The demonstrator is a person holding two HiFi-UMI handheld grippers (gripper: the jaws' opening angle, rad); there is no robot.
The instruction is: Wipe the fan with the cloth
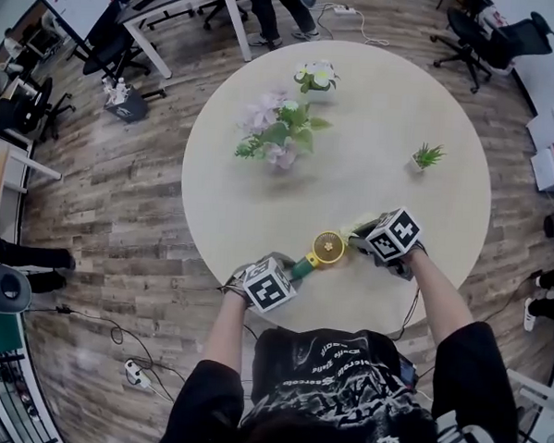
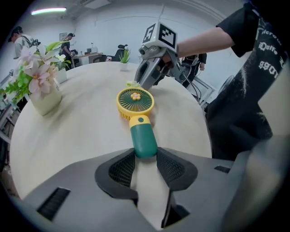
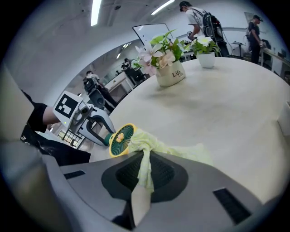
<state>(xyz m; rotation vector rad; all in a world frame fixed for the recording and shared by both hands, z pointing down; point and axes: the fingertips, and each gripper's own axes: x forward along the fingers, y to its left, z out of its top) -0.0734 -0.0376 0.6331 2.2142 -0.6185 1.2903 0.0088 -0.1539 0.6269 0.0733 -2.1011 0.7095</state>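
Low-centre in the head view, by the near edge of the round cream table [image 1: 354, 174], lay the small plastic fan [image 1: 326, 249] w/ yellow grille head and dark green handle. Left claw [image 2: 145, 156] was clamped on the handle's butt end, pads pressing both sides, jaws roughly half apart b/c of the handle's width. Right claw [image 3: 144, 170] was pinched tight on a twisted bunch of the pale yellow-green cloth [image 3: 156, 146], rest of the fabric spilling onto the table ahead of it.

Key relation: fan's long axis ran from left claw at lower left of that view up and rightward to the head, i.e. handle end my left, head end my right. Right claw came in from the frame's right, so the head sat between the two claws. Right gripper view had the grille just left of centre, face turned toward the lens, cloth's bunched part touching its rim on the right. Cd not tell if the head rested on the table or hung a bit above.

Judgement: right claw was far nearer the grille, prob. mid-wipe. Next stroke wd need to run leftward in that view across the grille face, w/ left claw bracing the handle against twist.
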